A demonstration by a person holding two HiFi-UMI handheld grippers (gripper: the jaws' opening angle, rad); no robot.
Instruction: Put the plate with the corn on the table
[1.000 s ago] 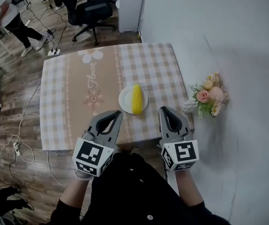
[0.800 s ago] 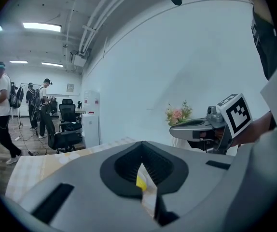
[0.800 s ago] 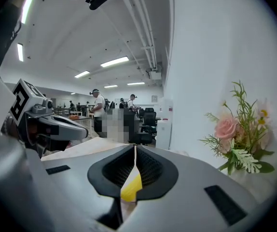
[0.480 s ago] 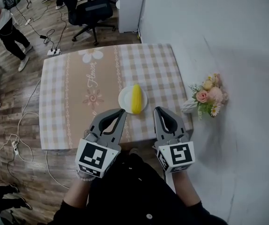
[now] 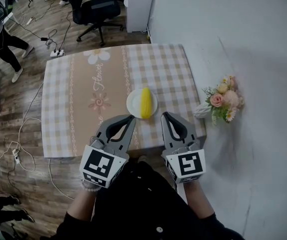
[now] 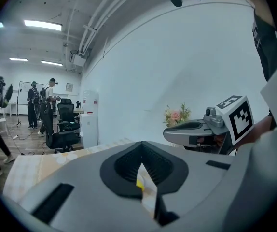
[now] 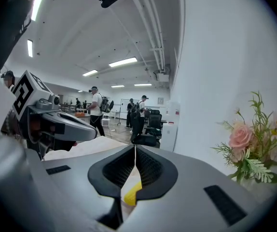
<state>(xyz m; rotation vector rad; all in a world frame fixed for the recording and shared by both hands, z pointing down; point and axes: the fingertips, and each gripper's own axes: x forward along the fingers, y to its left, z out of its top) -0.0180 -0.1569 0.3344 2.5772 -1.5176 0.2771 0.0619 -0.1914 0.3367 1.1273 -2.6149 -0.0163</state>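
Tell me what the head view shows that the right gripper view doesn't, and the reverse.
Only the head view: the whole white plate sitting on the checked table.
Only the right gripper view: the ceiling lights and ceiling pipes.
Both: the yellow corn, the flowers, and the left hand-held gripper and right hand-held gripper, each with jaws shut and holding nothing.

Corn [image 5: 145,103]: yellow. Plate [image 5: 132,104]: white. Tablecloth [image 5: 169,74]: beige-and-white check, tan floral band down the middle. Flowers [image 5: 222,100]: pink, cream. Floor [image 5: 8,119]: brown wood.
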